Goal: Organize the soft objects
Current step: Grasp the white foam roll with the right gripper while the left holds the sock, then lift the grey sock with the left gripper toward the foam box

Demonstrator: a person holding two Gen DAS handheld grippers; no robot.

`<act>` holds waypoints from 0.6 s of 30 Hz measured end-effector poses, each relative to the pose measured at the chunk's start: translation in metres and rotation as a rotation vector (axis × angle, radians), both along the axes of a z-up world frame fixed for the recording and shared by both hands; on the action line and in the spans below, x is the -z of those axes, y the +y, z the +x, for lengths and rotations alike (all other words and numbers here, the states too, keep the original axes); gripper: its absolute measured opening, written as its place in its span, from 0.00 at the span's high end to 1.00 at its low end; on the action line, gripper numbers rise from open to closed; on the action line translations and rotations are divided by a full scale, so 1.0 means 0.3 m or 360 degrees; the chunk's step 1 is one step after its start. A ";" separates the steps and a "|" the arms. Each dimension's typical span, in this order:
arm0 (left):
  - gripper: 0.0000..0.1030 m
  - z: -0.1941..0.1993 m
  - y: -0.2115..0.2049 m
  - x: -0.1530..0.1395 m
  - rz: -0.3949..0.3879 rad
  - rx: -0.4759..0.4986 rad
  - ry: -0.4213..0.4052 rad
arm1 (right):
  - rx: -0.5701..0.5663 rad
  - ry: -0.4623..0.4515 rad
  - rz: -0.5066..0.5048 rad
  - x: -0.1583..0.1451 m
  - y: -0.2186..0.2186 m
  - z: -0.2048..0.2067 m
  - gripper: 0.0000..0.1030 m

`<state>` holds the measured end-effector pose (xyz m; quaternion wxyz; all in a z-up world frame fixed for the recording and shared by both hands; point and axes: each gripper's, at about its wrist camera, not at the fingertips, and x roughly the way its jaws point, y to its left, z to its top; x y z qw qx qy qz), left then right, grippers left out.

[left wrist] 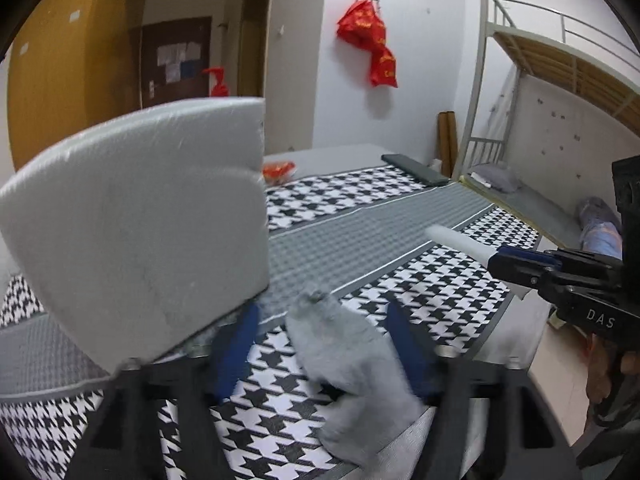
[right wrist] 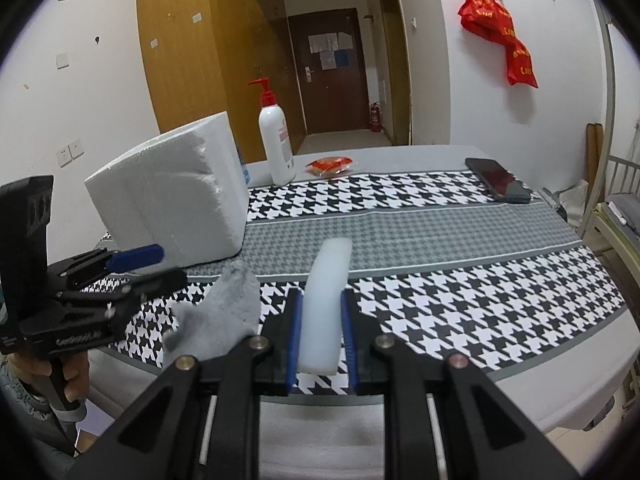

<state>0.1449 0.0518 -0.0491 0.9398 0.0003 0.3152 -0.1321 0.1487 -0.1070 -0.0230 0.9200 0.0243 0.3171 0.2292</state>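
Note:
A grey fuzzy cloth [left wrist: 352, 376] lies on the houndstooth tablecloth at the near table edge, between the fingers of my open left gripper [left wrist: 324, 328]; it also shows in the right wrist view [right wrist: 224, 312]. A big white foam block [left wrist: 136, 232] stands just left of that gripper, and in the right wrist view [right wrist: 176, 196] it stands behind the left gripper [right wrist: 156, 266]. My right gripper [right wrist: 322, 320] is shut on a white foam strip [right wrist: 326, 292] and holds it above the table; the strip also shows in the left wrist view [left wrist: 460, 242].
A white pump bottle with a red top [right wrist: 276, 140], a red snack packet [right wrist: 330, 166] and a dark phone [right wrist: 498, 180] sit along the far side of the table. A bunk bed [left wrist: 560, 92] stands to the right. Red bags [right wrist: 500, 36] hang on the wall.

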 end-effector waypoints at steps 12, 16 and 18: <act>0.23 0.042 -0.099 0.134 0.0203 0.0097 0.0245 | -0.0013 0.0022 0.0041 0.024 -0.020 -0.004 0.78; 0.24 0.057 -0.108 0.157 0.0219 0.0090 0.0299 | -0.0012 0.0027 0.0054 0.029 -0.032 -0.003 0.78; 0.35 0.060 -0.111 0.163 0.0212 0.0094 0.0318 | -0.0015 0.0029 0.0063 0.032 -0.037 -0.003 0.78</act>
